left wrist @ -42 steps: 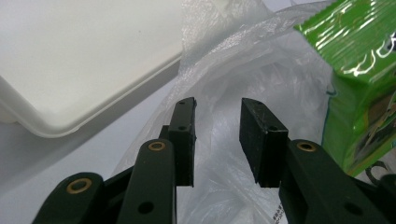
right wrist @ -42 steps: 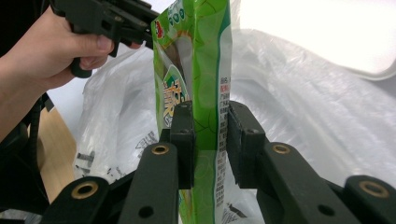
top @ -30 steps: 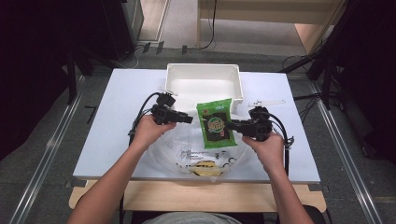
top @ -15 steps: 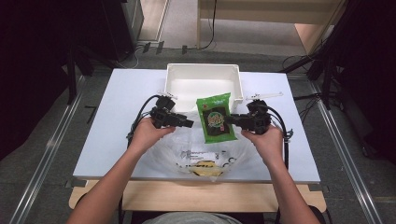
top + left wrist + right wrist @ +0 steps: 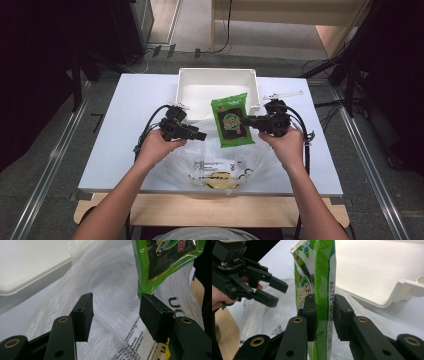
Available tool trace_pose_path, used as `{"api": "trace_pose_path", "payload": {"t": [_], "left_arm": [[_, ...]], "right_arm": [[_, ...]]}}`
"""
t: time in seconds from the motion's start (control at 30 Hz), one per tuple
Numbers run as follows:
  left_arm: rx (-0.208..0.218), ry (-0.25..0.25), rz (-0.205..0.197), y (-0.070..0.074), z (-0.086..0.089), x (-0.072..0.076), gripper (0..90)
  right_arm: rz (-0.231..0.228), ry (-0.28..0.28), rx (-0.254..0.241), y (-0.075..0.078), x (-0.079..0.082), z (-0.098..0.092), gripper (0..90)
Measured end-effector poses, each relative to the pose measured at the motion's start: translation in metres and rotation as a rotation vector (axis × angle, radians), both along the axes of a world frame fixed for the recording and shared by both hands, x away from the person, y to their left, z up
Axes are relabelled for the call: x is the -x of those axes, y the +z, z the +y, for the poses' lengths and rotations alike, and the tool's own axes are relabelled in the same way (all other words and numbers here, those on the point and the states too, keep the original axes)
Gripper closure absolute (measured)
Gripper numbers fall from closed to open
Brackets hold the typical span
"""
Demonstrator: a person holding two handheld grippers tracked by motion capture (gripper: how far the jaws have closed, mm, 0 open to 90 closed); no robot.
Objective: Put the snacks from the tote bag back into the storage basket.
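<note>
A green snack packet [image 5: 231,121] hangs upright above a clear plastic bag [image 5: 220,160], with my right gripper [image 5: 248,120] shut on its edge. In the right gripper view the pads press both sides of the packet [image 5: 319,272] at the gripper [image 5: 323,315]. My left gripper [image 5: 201,135] hovers over the bag's left part. Its jaws have just been opening. In the left gripper view the left gripper [image 5: 115,310] stands open over crumpled bag film [image 5: 112,277], pads pressing nothing, and the packet's lower corner [image 5: 165,257] hangs just beyond the right pad.
A white tray [image 5: 180,90] stands behind the bag at the table's far middle. A small white piece [image 5: 282,94] lies to the tray's right. Something yellow [image 5: 215,177] lies inside the bag near the table's front edge.
The right gripper has carried the packet a little up and toward the tray. The left hand has stayed where it was.
</note>
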State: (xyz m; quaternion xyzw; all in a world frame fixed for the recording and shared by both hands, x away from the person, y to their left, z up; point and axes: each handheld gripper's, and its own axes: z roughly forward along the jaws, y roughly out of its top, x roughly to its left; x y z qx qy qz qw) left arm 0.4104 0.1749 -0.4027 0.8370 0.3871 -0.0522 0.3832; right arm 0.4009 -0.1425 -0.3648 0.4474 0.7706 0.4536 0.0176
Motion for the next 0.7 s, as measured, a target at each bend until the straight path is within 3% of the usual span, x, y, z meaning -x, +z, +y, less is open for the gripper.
{"api": "trace_pose_path", "payload": {"t": [0.17,0.23,0.7], "left_arm": [[0.004,-0.002,0.003,-0.002,-0.001,0.004,45.3],[-0.013,0.011,-0.002,-0.004,-0.001,0.006,45.1],[0.013,-0.003,0.007,-0.010,0.000,0.018,45.2]], "right_arm": [[0.000,-0.003,0.005,0.005,-0.005,0.000,75.3],[0.000,-0.006,0.005,0.007,-0.007,0.000,75.3],[-0.006,-0.025,0.012,0.016,-0.021,0.001,75.3]]}}
